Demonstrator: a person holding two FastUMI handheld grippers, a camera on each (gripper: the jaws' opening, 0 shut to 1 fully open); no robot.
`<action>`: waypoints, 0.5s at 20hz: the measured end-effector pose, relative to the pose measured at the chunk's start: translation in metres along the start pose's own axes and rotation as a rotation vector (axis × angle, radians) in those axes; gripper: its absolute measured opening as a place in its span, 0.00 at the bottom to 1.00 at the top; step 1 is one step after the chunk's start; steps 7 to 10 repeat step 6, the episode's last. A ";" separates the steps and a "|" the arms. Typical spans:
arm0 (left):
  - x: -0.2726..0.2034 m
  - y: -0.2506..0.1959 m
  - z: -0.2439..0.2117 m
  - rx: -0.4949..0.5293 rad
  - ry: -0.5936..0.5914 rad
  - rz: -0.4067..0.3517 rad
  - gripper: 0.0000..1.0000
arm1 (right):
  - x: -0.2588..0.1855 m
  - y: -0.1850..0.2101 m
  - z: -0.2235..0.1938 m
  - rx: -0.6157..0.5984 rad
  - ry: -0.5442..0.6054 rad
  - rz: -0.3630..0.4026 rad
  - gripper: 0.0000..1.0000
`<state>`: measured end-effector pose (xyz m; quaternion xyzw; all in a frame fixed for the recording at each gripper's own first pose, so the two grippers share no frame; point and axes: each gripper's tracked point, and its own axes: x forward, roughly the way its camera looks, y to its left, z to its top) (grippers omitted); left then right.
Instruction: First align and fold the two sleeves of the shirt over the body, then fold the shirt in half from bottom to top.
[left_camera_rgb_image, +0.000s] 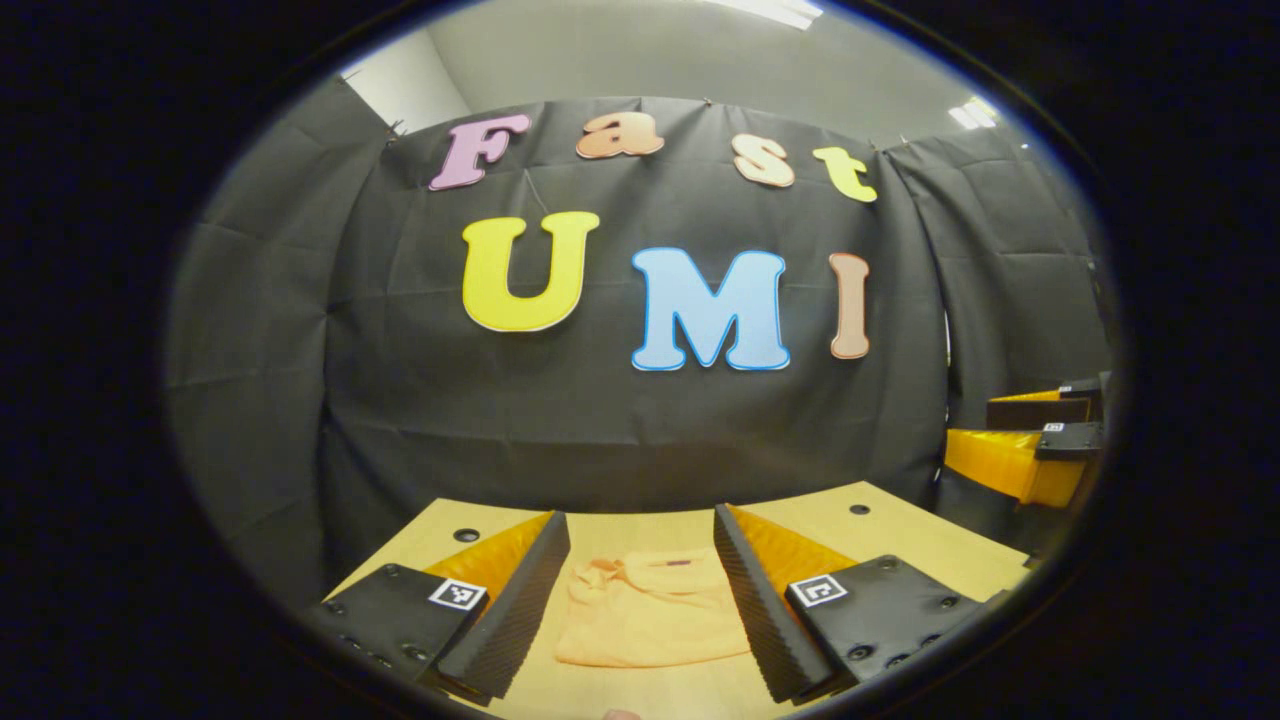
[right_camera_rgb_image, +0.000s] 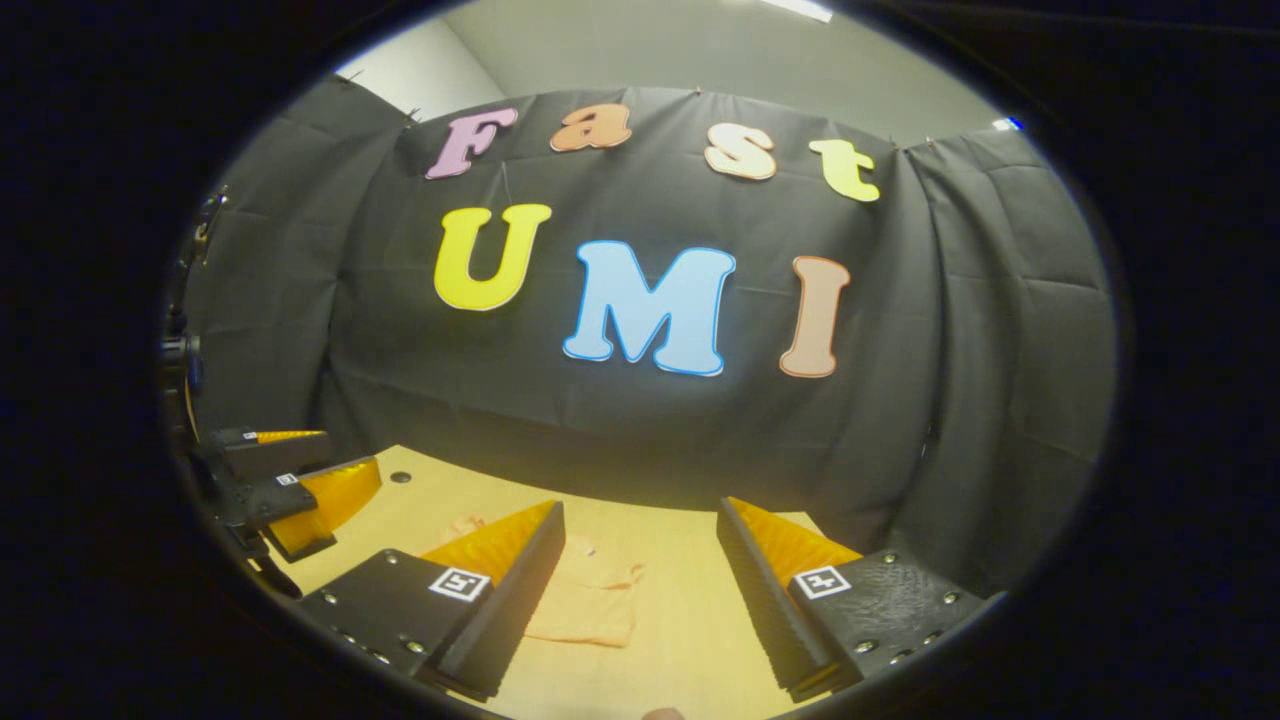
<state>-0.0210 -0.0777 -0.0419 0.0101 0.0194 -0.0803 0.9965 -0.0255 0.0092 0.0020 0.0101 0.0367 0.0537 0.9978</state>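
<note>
A pale orange shirt (left_camera_rgb_image: 650, 610) lies folded into a compact bundle on the wooden table (left_camera_rgb_image: 880, 530), collar side toward the wall. My left gripper (left_camera_rgb_image: 640, 550) hovers above it, open, the shirt showing in the gap between its fingers without being touched. In the right gripper view the same shirt (right_camera_rgb_image: 590, 600) lies partly behind the left finger of my right gripper (right_camera_rgb_image: 640, 545), which is open and holds nothing. The right gripper (left_camera_rgb_image: 1040, 440) appears at the right edge of the left gripper view, and the left gripper (right_camera_rgb_image: 290, 480) at the left edge of the right gripper view.
The table's far edge (right_camera_rgb_image: 620, 500) meets the black cloth wall. Small round holes (left_camera_rgb_image: 466, 535) dot the tabletop near its back corners. Bare wood lies to the right of the shirt (right_camera_rgb_image: 690, 620).
</note>
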 end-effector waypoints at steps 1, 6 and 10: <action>0.001 -0.001 0.000 0.004 0.001 -0.010 0.93 | -0.002 -0.001 -0.003 0.010 0.008 -0.007 0.95; 0.001 -0.018 0.007 0.028 -0.014 -0.046 0.93 | -0.021 -0.023 -0.008 0.021 0.003 -0.070 0.95; 0.001 -0.018 0.007 0.028 -0.014 -0.046 0.93 | -0.021 -0.023 -0.008 0.021 0.003 -0.070 0.95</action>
